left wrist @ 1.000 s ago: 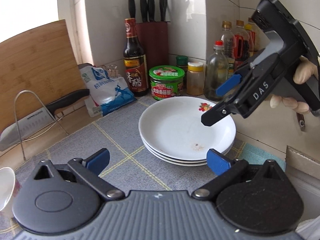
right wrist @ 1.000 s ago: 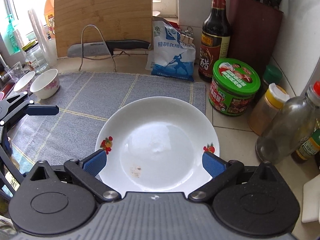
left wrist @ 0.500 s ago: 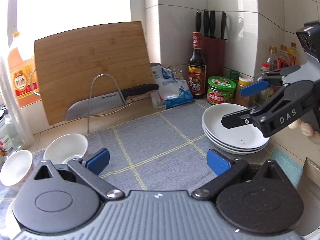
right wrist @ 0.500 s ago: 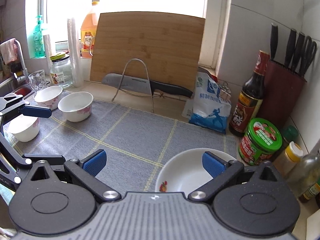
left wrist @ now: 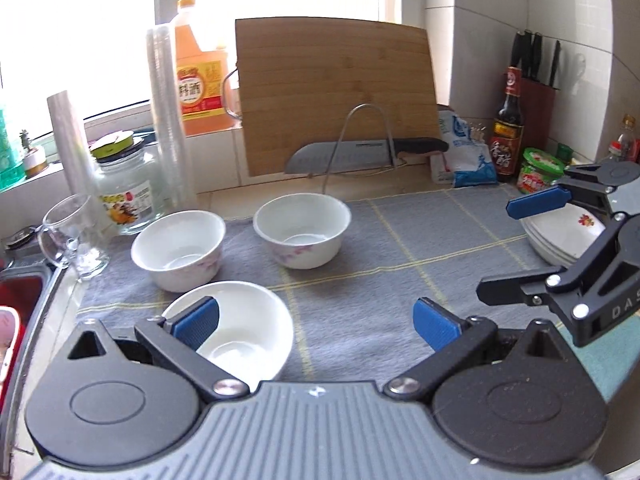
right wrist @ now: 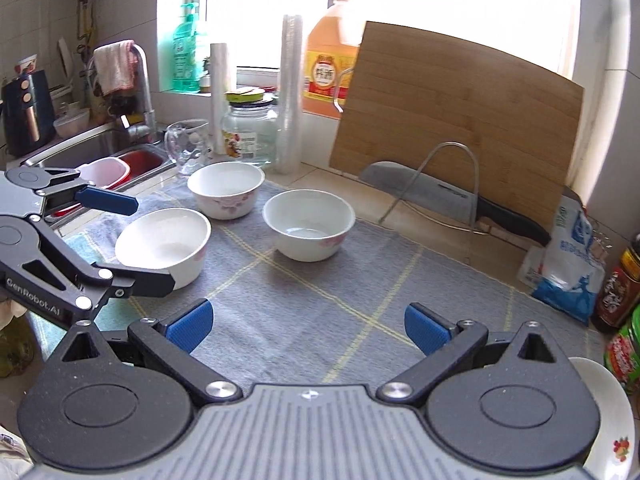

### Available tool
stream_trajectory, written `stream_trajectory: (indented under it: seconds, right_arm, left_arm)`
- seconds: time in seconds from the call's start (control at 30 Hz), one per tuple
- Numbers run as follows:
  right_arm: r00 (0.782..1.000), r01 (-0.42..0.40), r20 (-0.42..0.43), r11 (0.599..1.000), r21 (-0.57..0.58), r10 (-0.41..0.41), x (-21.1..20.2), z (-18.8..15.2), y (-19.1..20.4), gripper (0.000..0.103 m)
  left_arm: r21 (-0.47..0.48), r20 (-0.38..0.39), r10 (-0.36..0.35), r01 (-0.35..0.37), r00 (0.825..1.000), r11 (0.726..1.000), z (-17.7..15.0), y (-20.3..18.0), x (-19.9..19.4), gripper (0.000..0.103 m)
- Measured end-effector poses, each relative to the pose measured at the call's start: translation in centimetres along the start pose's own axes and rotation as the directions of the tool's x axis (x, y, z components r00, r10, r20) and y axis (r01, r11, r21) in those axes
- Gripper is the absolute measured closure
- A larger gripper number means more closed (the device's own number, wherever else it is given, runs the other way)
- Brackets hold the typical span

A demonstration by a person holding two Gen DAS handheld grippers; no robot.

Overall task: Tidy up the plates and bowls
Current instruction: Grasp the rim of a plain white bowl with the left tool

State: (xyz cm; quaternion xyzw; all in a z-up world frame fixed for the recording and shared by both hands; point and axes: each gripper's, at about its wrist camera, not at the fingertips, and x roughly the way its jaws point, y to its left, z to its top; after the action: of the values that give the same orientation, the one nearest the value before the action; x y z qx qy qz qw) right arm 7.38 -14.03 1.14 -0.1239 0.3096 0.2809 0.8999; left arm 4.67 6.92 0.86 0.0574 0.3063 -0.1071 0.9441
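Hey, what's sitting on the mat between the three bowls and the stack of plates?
Nothing. In the left wrist view, only bare grey mat stretches from the nearest bowl to the stack of plates.

In the left wrist view, the left gripper (left wrist: 314, 320) body hides the near rim of the nearest bowl (left wrist: 248, 332), low in the frame. At the right edge the right gripper (left wrist: 516, 248) covers part of the plate stack (left wrist: 560, 236) and is itself cut off. The jar (left wrist: 540, 170) label behind it is too small to read. In the right wrist view, the plate (right wrist: 608, 420) at lower right is cut by the frame and half hidden behind the gripper body. The bottle (right wrist: 618, 284) at the right edge is cropped. The left gripper (right wrist: 134, 240) covers the near side of a bowl (right wrist: 164, 240).
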Motion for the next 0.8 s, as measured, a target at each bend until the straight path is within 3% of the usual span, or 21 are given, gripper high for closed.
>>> stream_trajectory:
  seconds: [0.33, 0.8]
  right_arm:
    - [0.998, -0.043, -0.037, 0.997, -0.064, 0.040, 4.5, 1.0, 5.9, 0.000]
    - [0.993, -0.087, -0.080, 0.994, -0.063, 0.082, 9.1, 1.7, 9.8, 0.000]
  left_arm:
    - [0.017, -0.064, 0.052, -0.051, 0.997, 0.999, -1.2, 6.1, 1.3, 0.001]
    - [0.045, -0.137, -0.018, 0.024, 0.990, 0.999, -0.8, 10.2, 5.3, 0.003]
